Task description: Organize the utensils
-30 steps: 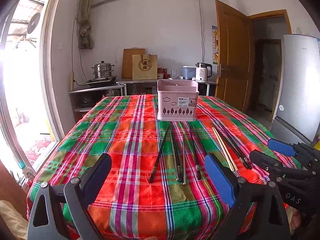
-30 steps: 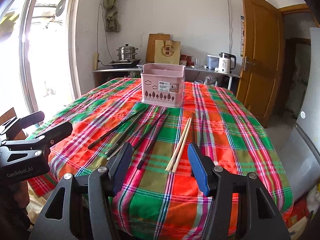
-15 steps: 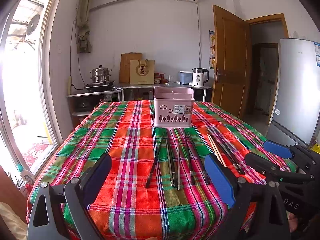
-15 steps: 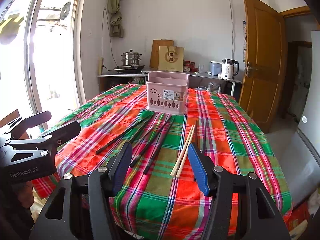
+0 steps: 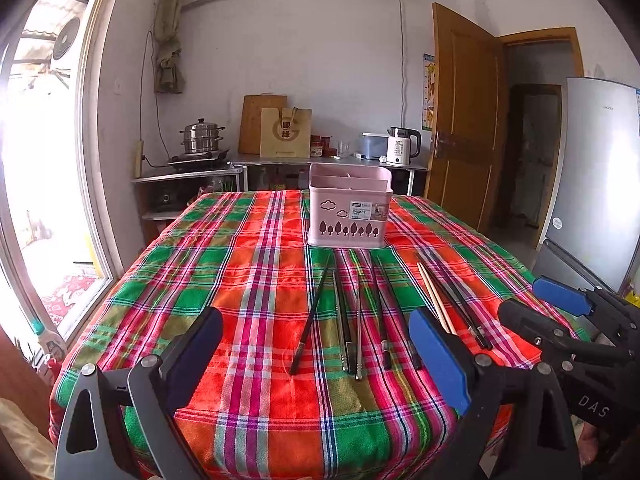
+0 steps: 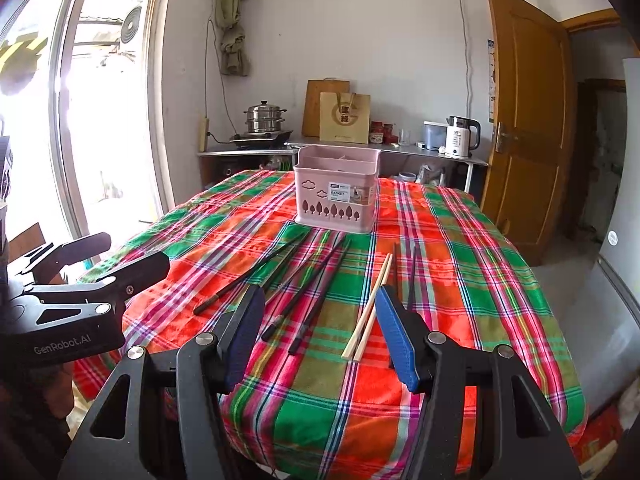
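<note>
Across a plaid-covered counter [image 5: 240, 280] in a small kitchen, chopsticks lay in a loose fan in front of a pink utensil basket [image 5: 349, 210], which stood upright toward the far side with its compartments apparently empty. Most of the sticks were dark chopsticks [image 5: 344, 320], lying roughly parallel and pointing toward the basket; one pale wooden pair [image 6: 370, 312] lay side by side toward the right of the group.

Both tools hovered at the near edge, above the cloth and touching nothing. The left gripper [image 5: 316, 360] had its padded jaws spread wide, framing the dark sticks ahead of it. The right gripper [image 6: 320, 332] was likewise parted and empty, levelled forward with the near ends of the wooden pair just inside its right pad.

The sticks looked light, stiff and thin, and the dark ones possibly slick, so they would likely roll or pivot if pinched at a tip. A hold near the thicker near end, across a pair, seemed the surer choice. The soft cloth beneath might give a little under the pads.
</note>
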A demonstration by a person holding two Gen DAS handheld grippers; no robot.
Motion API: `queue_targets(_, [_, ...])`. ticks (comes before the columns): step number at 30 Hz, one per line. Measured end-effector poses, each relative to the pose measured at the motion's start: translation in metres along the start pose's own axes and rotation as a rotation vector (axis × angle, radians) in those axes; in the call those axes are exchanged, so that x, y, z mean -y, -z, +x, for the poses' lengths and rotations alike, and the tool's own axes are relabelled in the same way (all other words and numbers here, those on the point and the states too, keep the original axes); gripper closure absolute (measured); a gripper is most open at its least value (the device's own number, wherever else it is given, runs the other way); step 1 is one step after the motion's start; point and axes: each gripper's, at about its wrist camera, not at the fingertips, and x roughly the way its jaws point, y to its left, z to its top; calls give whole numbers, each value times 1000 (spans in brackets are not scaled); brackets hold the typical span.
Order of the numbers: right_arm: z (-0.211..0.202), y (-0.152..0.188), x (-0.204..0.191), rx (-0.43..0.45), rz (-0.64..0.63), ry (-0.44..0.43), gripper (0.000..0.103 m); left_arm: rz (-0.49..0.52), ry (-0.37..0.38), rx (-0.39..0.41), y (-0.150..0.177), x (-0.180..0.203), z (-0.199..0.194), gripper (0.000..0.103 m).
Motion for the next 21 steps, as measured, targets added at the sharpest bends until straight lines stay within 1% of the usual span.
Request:
queue_targets(6, [11,-1,3,-19,11,-12,45,-9,5,-22,-2,-4,11,8])
queue_targets(9, [19,-2,4,-31,7,-9,45,-22,23,-34,-2,-8,19,8])
queue_targets(13, [32,-3,6,-54,11,-10,45,-11,35,-46,-3,-8,33,8])
queue_targets(16, [42,-5,12,-69,29,-15,45,10,13,-43,-6,-7,44,10])
queue_targets(20, [58,-8,20,-94,37,-8,45,-4,10,-89,-10,-10,69,12])
queue_targets(21, [64,-8,22,-105,42,-7,45,-8,22,-106,-11,-12,77,12])
